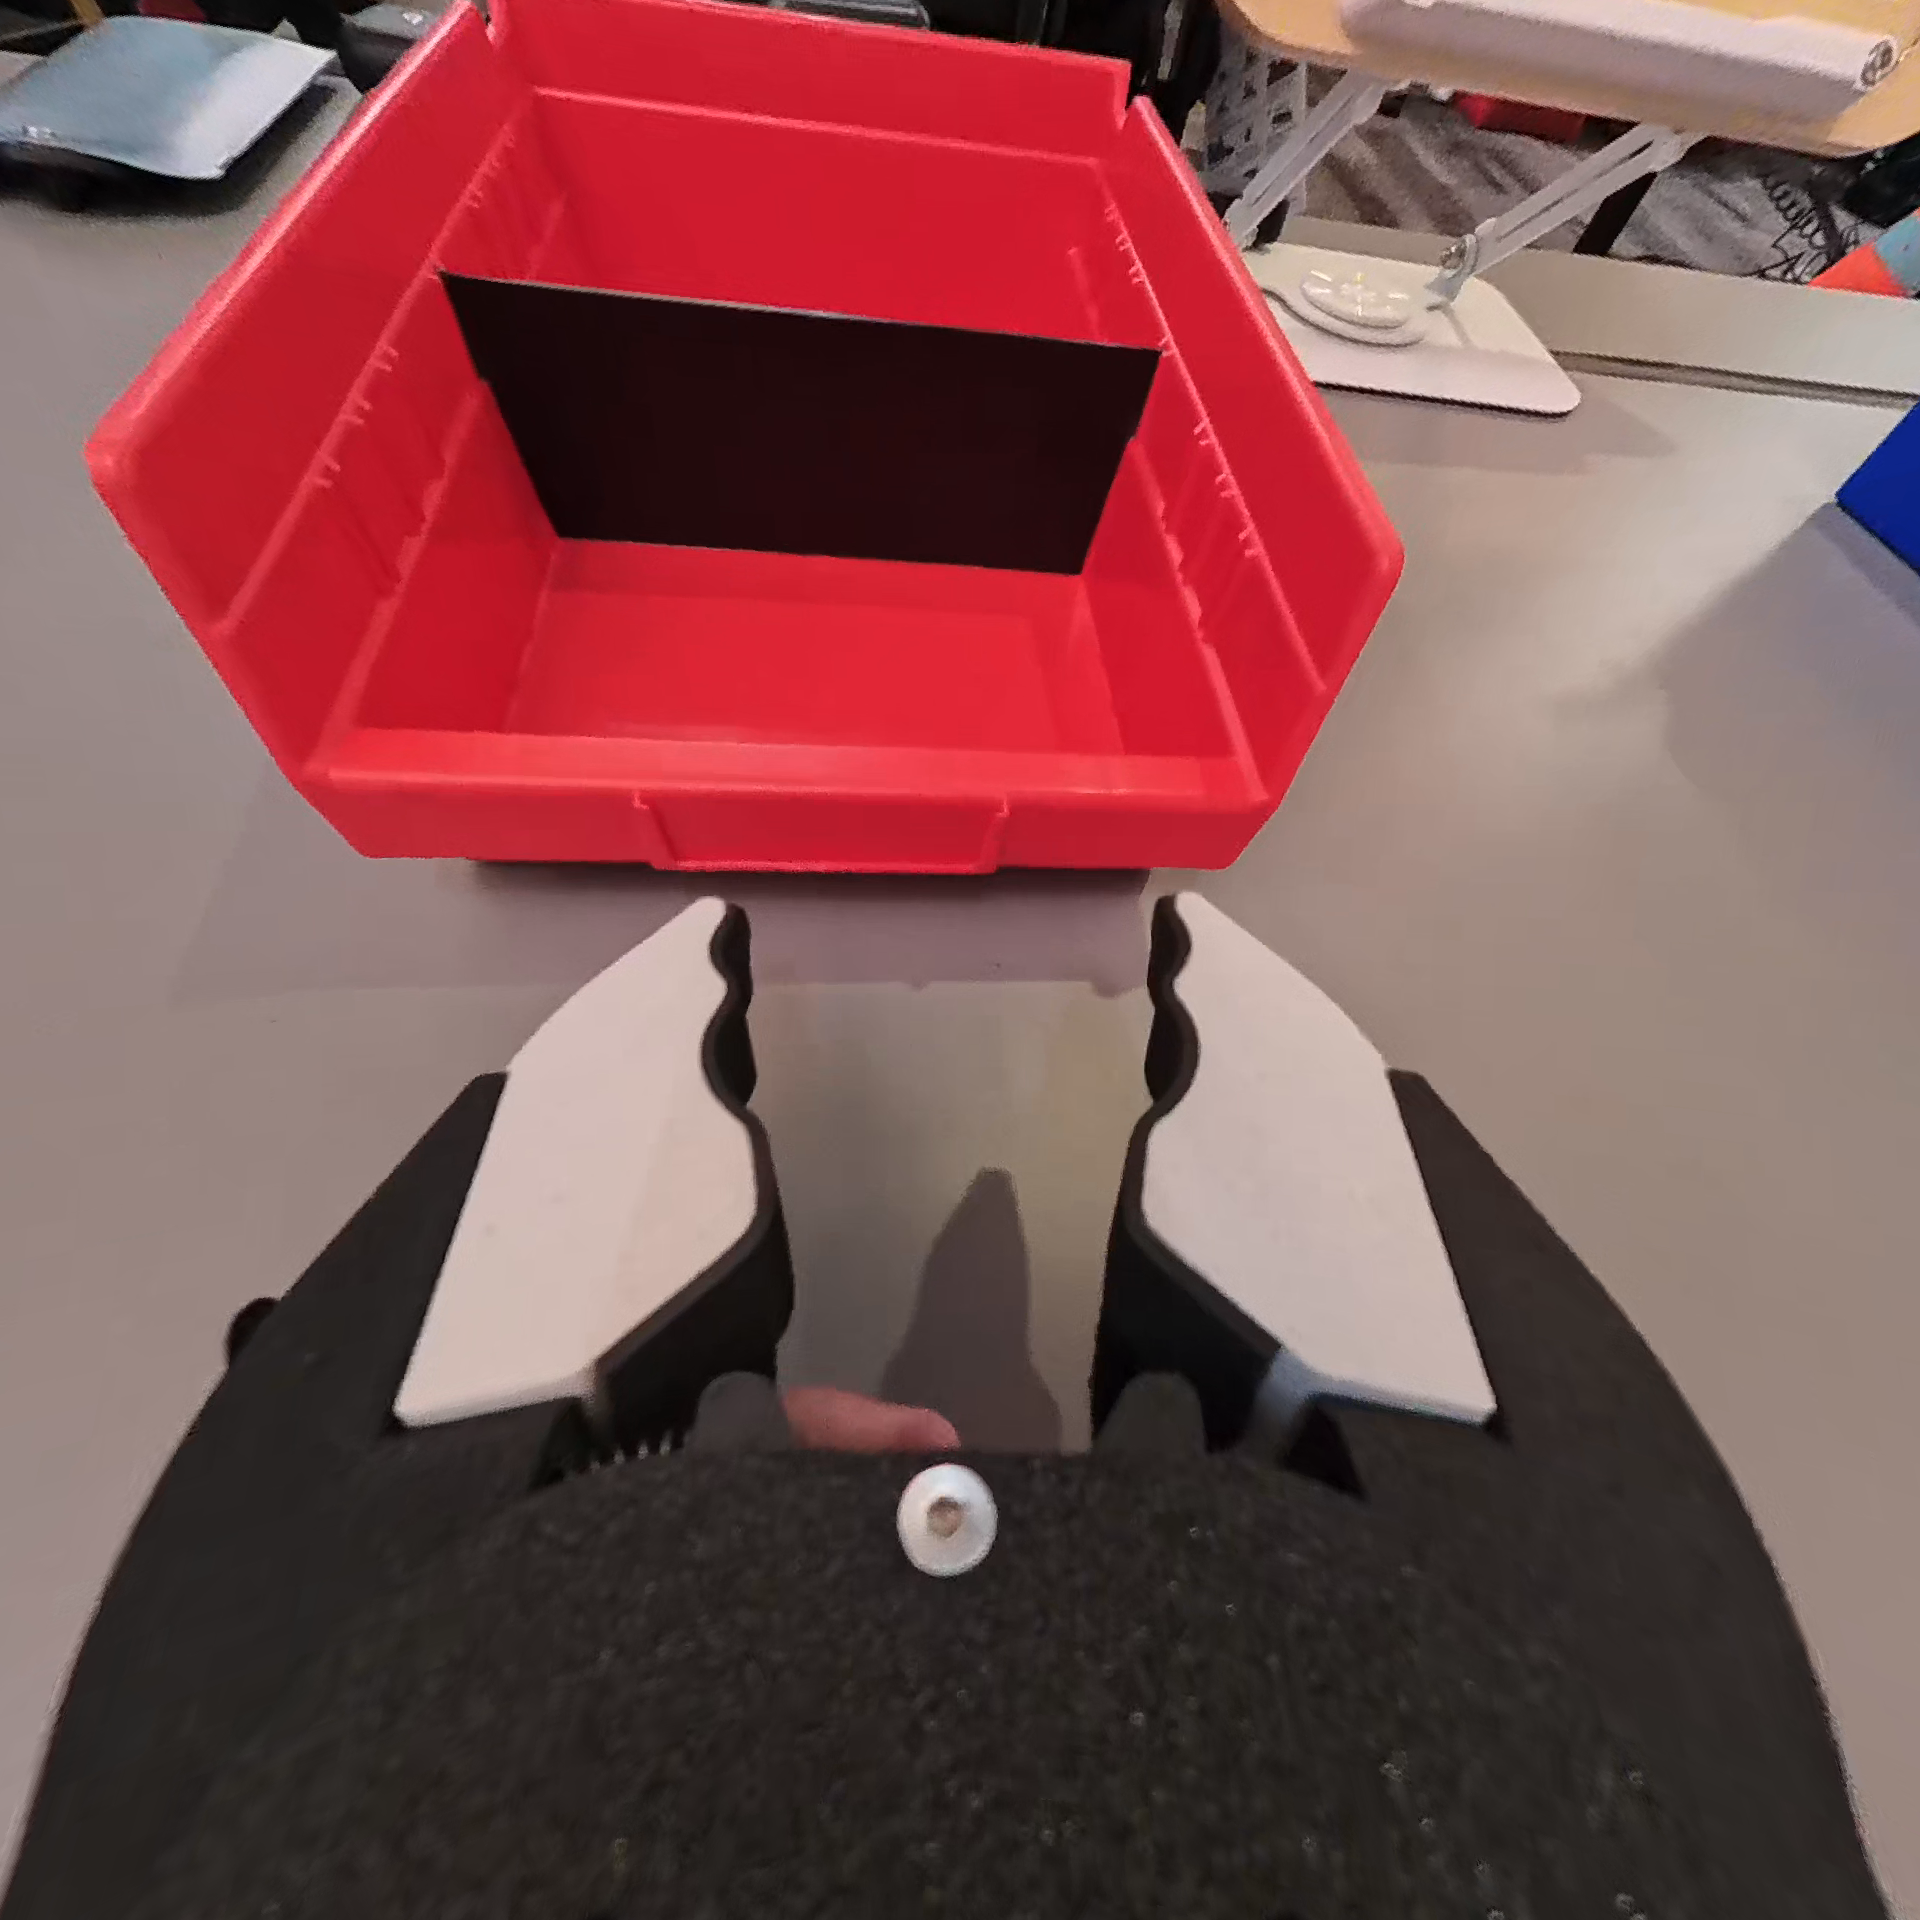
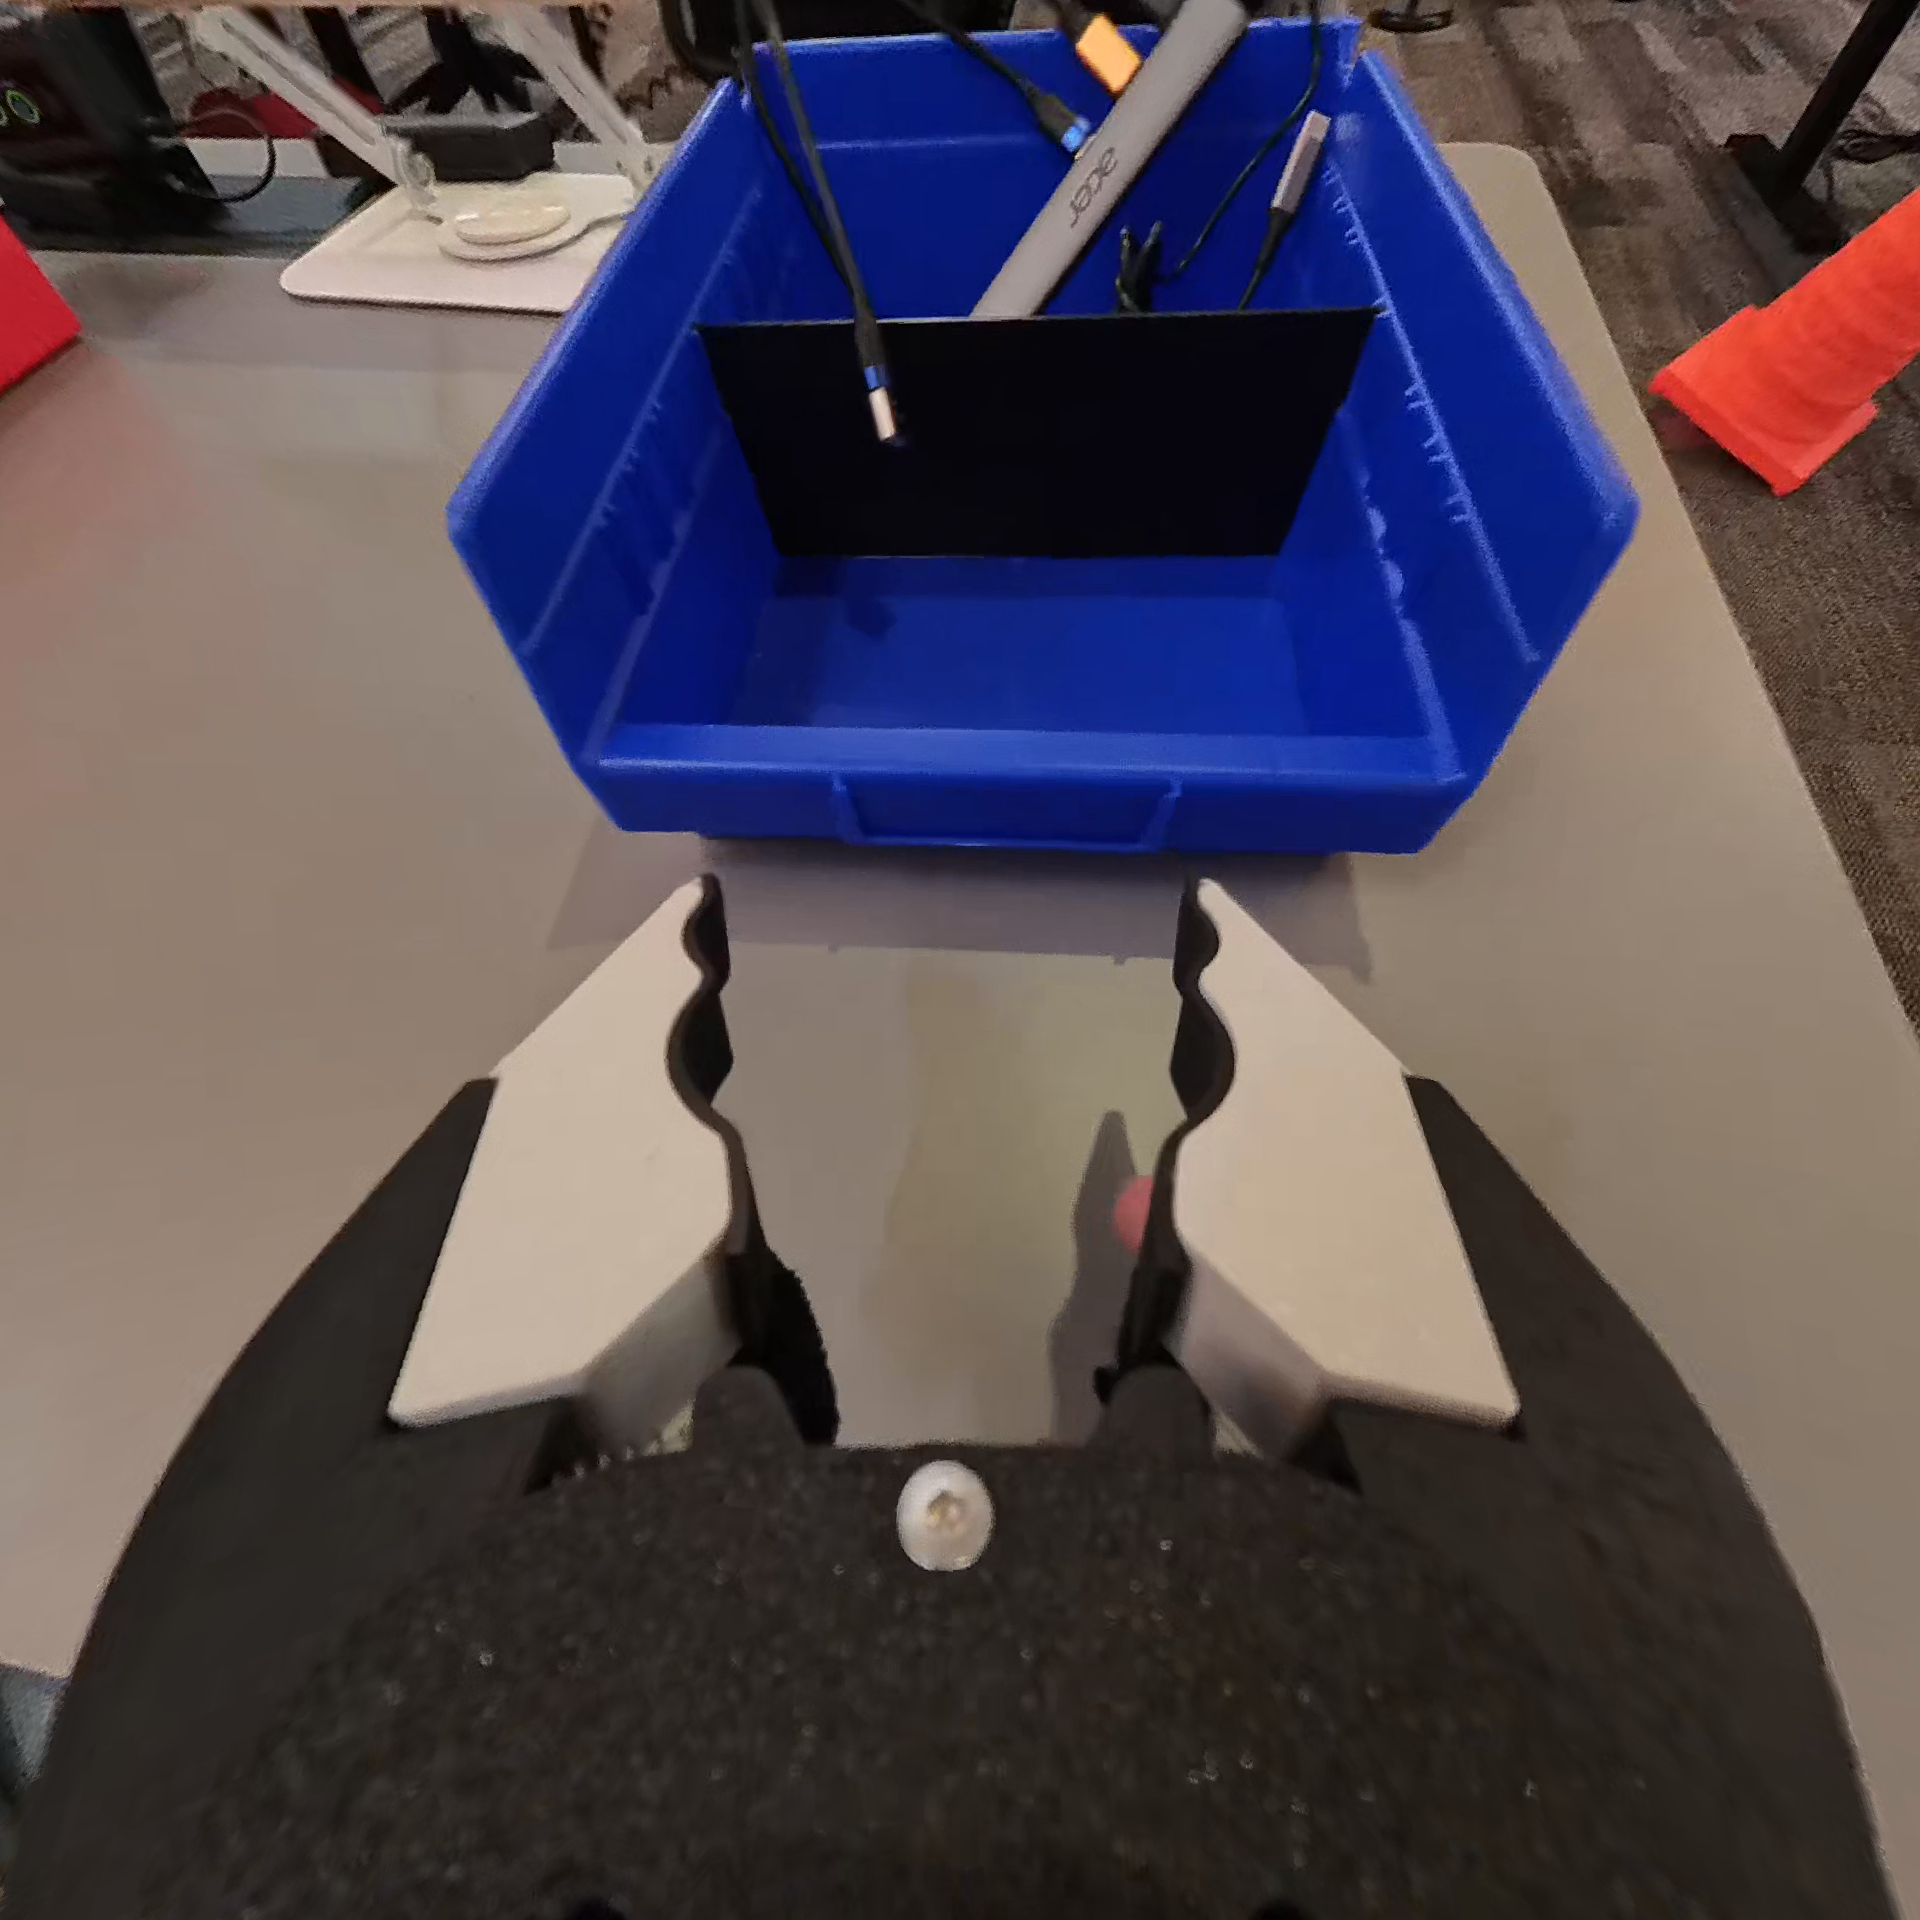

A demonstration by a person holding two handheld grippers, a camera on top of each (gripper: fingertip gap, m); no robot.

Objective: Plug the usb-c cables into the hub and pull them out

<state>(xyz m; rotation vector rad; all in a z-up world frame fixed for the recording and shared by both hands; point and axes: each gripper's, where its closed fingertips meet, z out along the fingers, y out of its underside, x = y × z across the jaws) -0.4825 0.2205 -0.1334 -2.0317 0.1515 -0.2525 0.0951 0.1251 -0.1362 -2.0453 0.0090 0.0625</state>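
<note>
Hub [image 2: 1101, 177]: long grey bar standing tilted in the rear compartment of the blue bin [image 2: 665, 582], behind the black divider [image 2: 1039, 447]; lower end hidden by the divider, upper end cut off at the top of the right wrist view; bears lettering

Cables [image 2: 831, 218]: several thin black leads in the same rear compartment. One hangs forward over the divider, its silver plug [image 2: 884, 410] against the divider's front face. Another ends in a grey plug [image 2: 1299, 171] near the bin's right wall. A third plug with a blue tip [image 2: 1070, 130] lies beside the hub. Plug types too small to tell; where the leads begin is cut off. An orange piece [image 2: 1107, 52] at the hub's upper part is hard to make out

Blue bin: near the table's [image 2: 260, 727] right edge; front compartment bare

Red bin [image 1: 312, 499]: on the same table, its black divider [image 1: 800, 436] across the middle; front compartment bare, rear compartment floor hidden by the divider

Left gripper [image 1: 949, 925]: jaws spread wide, holding nothing, tips just short of the red bin's front wall, over bare table

Right gripper [image 2: 948, 904]: jaws spread wide, holding nothing, tips just short of the blue bin's front wall

White stand base [image 1: 1434, 343]: beyond the bins, toward the table's far edge; upper part cut off

Orange cone [image 2: 1808, 364]: on the floor past the table's right edge, partly cut off
</note>
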